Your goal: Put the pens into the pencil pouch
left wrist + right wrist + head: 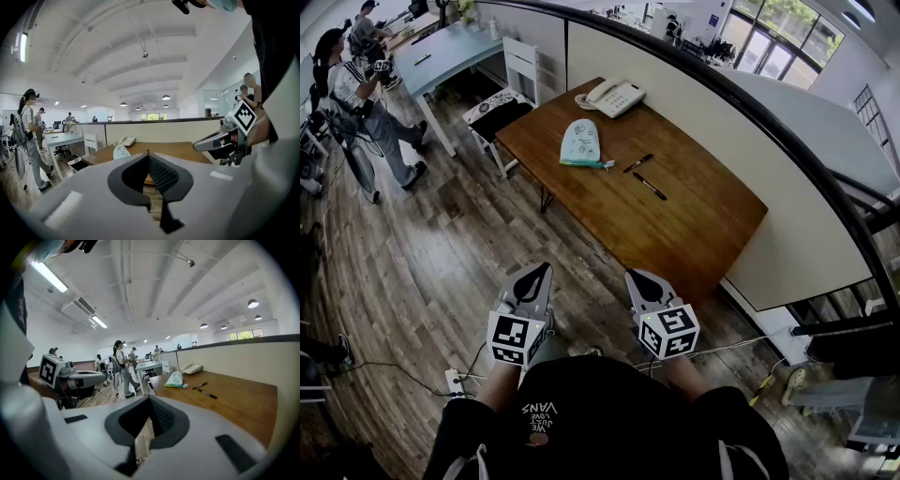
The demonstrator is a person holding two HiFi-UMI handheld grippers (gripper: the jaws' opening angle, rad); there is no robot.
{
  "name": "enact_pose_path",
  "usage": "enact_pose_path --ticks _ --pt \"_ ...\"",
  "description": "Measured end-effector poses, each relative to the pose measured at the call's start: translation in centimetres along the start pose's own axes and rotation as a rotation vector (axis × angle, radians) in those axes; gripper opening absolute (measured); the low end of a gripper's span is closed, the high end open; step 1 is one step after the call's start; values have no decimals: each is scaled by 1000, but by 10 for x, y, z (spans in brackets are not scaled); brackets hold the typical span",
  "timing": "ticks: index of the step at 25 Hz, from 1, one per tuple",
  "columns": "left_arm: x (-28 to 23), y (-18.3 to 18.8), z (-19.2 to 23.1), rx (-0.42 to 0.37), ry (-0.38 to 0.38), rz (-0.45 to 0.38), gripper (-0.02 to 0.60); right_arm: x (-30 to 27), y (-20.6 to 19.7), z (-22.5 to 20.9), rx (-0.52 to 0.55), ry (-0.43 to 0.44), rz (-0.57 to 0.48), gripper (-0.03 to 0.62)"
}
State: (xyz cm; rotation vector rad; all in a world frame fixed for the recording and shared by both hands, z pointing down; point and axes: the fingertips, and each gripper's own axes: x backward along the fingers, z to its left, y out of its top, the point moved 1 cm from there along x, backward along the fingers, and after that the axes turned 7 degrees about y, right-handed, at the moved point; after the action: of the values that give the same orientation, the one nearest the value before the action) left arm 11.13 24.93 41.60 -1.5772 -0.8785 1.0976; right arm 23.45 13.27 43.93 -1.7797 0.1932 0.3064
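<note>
A pale green pencil pouch [579,142] lies on the far left part of the wooden table [684,230]. Two dark pens [638,162] [650,186] lie apart, just right of the pouch. Both grippers hang over the floor, short of the table's near edge. My left gripper [546,268] is shut and holds nothing; so is my right gripper [631,276]. In the right gripper view the pouch [175,379] and both pens [200,386] [206,393] show ahead on the right, beyond the shut jaws [149,398]. The left gripper view shows the pouch [121,152] past its shut tips [148,153].
A white desk phone [611,97] sits at the table's far corner against a curved partition [787,225]. A white chair [508,94] stands left of the table, with a blue-grey desk [441,56] and people [356,103] beyond. A power strip [455,382] and cables lie on the floor.
</note>
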Motion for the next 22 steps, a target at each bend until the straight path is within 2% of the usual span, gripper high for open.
enact_pose_path --ticks 8,14,15,16,17,18,20,22 --pt "-21 -3 18 0 -50 -17 12 -24 16 -3 -43 -3 -66 11" --pt "-46 3 59 10 -122 -38 26 -64 31 -3 -85 -64 -85 12" --pt "-50 4 67 10 -138 -38 72 -71 33 -2 -94 -80 -88 12" --pt "-54 5 76 10 -154 -36 148 -77 35 -1 -102 -100 -93 13" --pt "-58 4 85 12 -171 -33 172 -84 38 1 -111 -120 -99 19" --pt "-61 4 94 13 -186 -29 172 -91 40 3 -121 -137 -104 35" --pt "-66 1 109 7 -215 -23 172 -105 43 7 -143 -166 -109 144" --pt "-71 -3 124 -4 -245 -17 172 -118 44 9 -162 -197 -115 147"
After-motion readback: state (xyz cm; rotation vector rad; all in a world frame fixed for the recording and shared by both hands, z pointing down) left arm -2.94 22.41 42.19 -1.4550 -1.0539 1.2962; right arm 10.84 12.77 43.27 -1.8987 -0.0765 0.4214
